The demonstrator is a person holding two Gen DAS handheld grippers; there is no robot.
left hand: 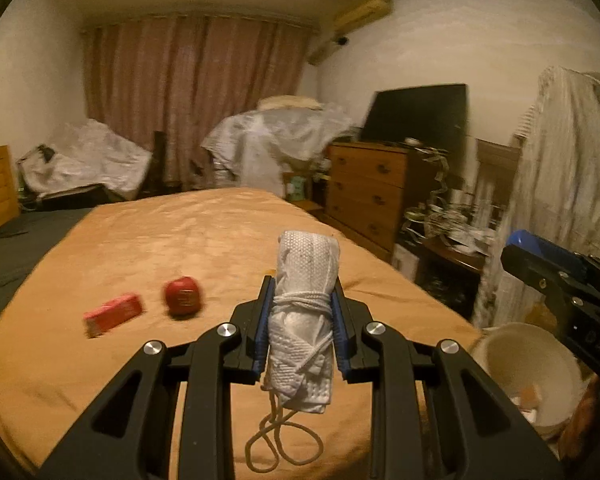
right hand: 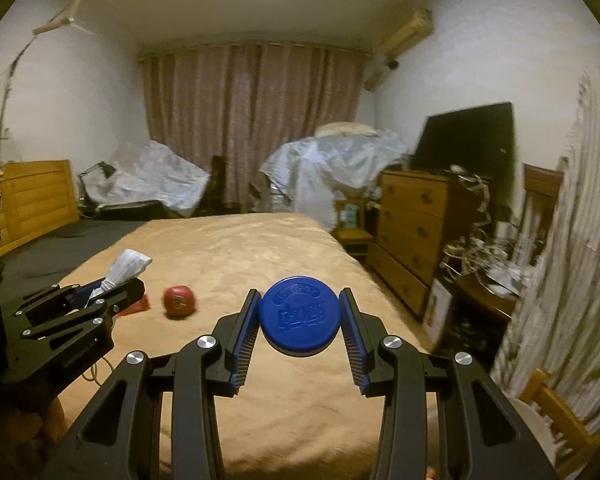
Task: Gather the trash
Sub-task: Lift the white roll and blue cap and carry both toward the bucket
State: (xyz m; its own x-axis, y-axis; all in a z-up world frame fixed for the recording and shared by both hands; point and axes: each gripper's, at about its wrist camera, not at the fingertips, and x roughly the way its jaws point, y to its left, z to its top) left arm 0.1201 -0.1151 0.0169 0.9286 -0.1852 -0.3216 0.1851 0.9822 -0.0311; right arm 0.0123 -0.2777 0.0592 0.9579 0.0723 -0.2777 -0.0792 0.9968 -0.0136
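Hauling both grabs binward — left gripper (left hand: 302, 330) clamping the rolled mask (left hand: 306, 320), right gripper (right hand: 300, 322) pinching the blue cap (right hand: 299, 315) — white bin (left hand: 528, 364) sits off the bed's (left hand: 180, 240) near right corner.

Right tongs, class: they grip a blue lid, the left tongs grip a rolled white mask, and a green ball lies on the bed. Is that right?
One error: the ball is red, as the right wrist view shows. The right tongs do grip the blue lid; the left tongs grip the mask.
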